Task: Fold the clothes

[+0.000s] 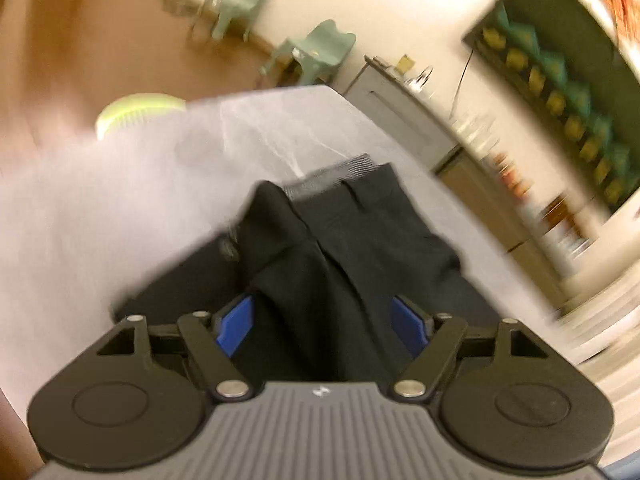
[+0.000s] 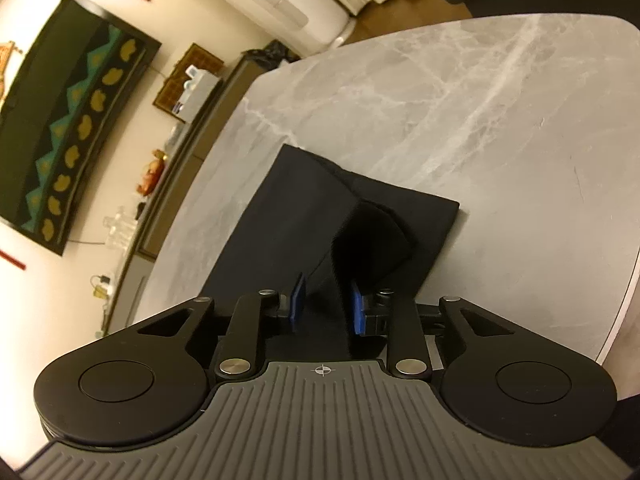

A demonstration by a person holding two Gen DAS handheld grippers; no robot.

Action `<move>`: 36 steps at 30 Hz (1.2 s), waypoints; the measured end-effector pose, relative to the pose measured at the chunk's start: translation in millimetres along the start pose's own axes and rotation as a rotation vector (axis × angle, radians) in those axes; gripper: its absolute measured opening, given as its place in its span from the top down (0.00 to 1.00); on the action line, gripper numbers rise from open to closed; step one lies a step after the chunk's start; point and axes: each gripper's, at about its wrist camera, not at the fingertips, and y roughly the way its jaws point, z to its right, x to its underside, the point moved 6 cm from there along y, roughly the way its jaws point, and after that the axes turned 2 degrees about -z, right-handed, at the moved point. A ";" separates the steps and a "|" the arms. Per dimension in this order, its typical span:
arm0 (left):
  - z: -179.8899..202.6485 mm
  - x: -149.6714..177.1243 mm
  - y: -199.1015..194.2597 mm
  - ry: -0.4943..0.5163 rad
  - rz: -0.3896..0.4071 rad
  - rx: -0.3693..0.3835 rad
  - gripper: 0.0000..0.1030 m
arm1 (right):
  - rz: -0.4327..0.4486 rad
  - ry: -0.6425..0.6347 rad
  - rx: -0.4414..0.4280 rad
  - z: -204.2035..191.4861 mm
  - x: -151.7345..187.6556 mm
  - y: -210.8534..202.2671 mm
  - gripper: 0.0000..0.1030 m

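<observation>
Tilting down over black garment [image 1: 352, 248] on marble table [image 2: 480, 120]: left gripper [image 1: 324, 324] jaws wide apart, right gripper [image 2: 328, 304] jaws narrowly apart.

No words, numbers or brand names can be read in either view. The only marks are tiny signs. The left gripper's grey ribbed body [image 1: 324, 432] has a small white mark [image 1: 321, 391] near its front edge, too blurry to make out. The right gripper's grey ribbed body [image 2: 324, 420] has a small white circle with a cross [image 2: 322, 370] in it at the same spot.
</observation>
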 end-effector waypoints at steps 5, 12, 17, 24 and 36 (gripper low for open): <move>33.5 -0.1 6.2 0.202 -0.010 0.032 0.96 | 0.000 -0.004 -0.002 -0.3 -0.9 0.6 0.71; -89.5 40.6 0.7 -0.370 -0.120 0.345 0.79 | -0.002 0.000 -0.009 0.6 -2.6 1.1 0.72; -83.3 27.0 -26.9 -0.290 0.011 0.241 0.26 | 0.001 -0.005 -0.011 -1.1 -2.1 1.1 0.70; -30.1 23.1 -13.9 0.024 -0.031 0.096 0.89 | -0.001 -0.019 -0.012 -3.0 -1.6 0.2 0.75; -87.5 29.7 0.0 -0.296 -0.066 0.249 0.78 | 0.002 -0.023 0.004 0.8 -4.2 -2.6 0.93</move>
